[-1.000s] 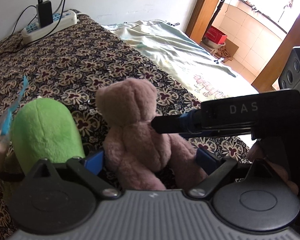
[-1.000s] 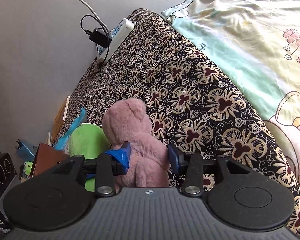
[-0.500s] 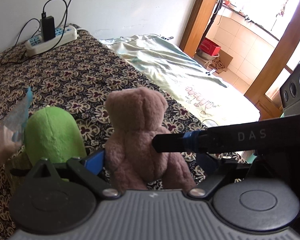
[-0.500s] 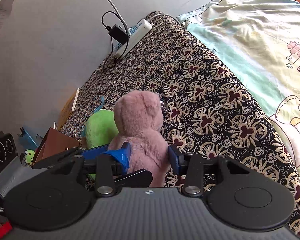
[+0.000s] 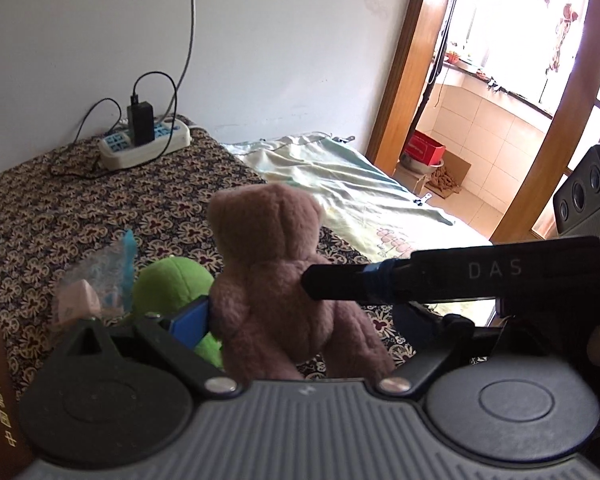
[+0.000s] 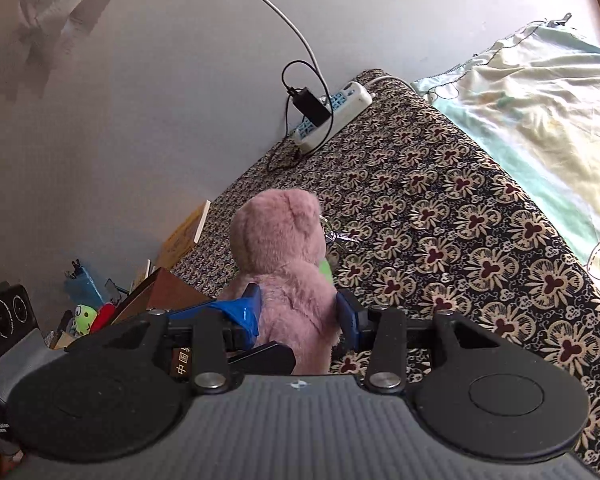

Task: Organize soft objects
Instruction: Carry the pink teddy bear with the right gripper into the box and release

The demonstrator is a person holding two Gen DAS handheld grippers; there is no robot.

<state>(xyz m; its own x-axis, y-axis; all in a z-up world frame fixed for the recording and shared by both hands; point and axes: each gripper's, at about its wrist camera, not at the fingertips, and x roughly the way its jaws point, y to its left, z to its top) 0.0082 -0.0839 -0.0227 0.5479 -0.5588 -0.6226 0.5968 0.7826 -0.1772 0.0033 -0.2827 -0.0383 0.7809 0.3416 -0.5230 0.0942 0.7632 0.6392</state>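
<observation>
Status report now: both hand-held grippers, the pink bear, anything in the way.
Right hand-held gripper shut on pink bear. Left hand-held gripper around bear, grip unclear. Green plush right beside it.

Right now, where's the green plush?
In the left wrist view the green plush sits low and left of centre on the patterned bedspread, just left of the pink bear and right of a clear plastic bag.

This is a bedroom in a home. A bed (image 6: 440, 208) fills most of both views, spread with a dark flower-patterned cover and, along its far side, a pale green sheet (image 5: 340, 176) printed with cartoon figures. A power strip (image 5: 146, 146) with a charger plugged in lies at the bed's far corner against a plain white wall. A wooden door frame (image 5: 408, 60) opens onto a tiled, sunlit balcony.
</observation>
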